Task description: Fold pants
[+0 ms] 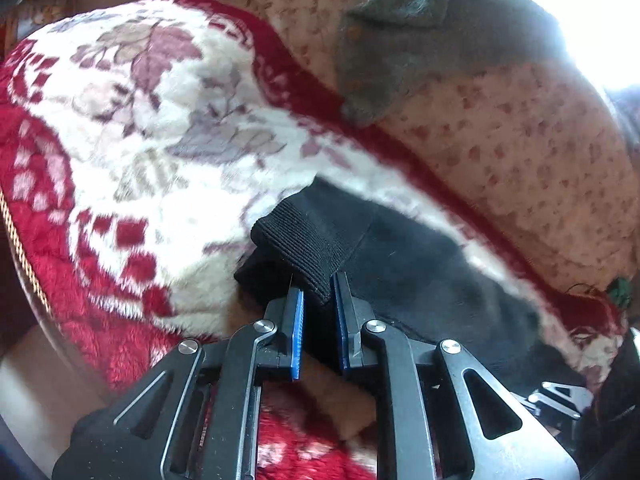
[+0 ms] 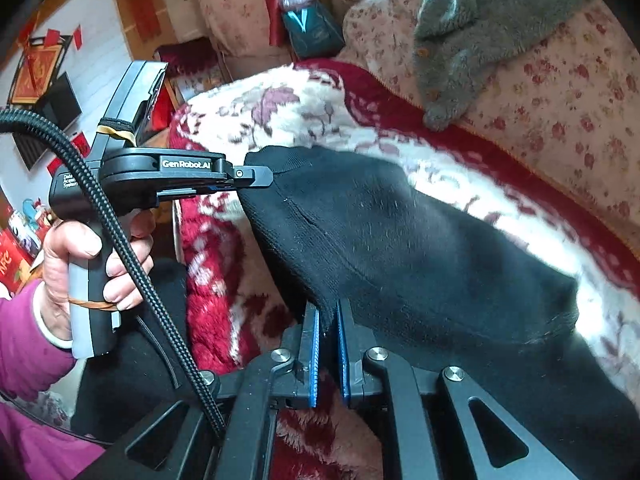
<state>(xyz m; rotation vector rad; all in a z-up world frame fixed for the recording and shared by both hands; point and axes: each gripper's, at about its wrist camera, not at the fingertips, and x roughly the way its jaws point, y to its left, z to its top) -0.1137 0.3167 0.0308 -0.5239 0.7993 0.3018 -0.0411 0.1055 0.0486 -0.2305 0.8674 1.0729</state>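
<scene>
Black knit pants point(image 2: 400, 248) lie stretched over a red and white floral blanket point(image 2: 304, 112). My right gripper point(image 2: 328, 316) is shut on the near edge of the pants. My left gripper point(image 1: 319, 292) is shut on the ribbed cuff of the pants point(image 1: 308, 240) and holds it lifted off the blanket point(image 1: 140, 128). In the right wrist view the left gripper point(image 2: 264, 178) comes in from the left, held by a hand, and pinches the far left corner of the pants.
A grey fuzzy garment point(image 2: 472, 40) lies on a flowered beige quilt point(image 2: 560, 92) behind the blanket; it also shows in the left wrist view point(image 1: 420, 40). A cable point(image 2: 120, 248) hangs from the left gripper. Room clutter and a wall stand at the far left.
</scene>
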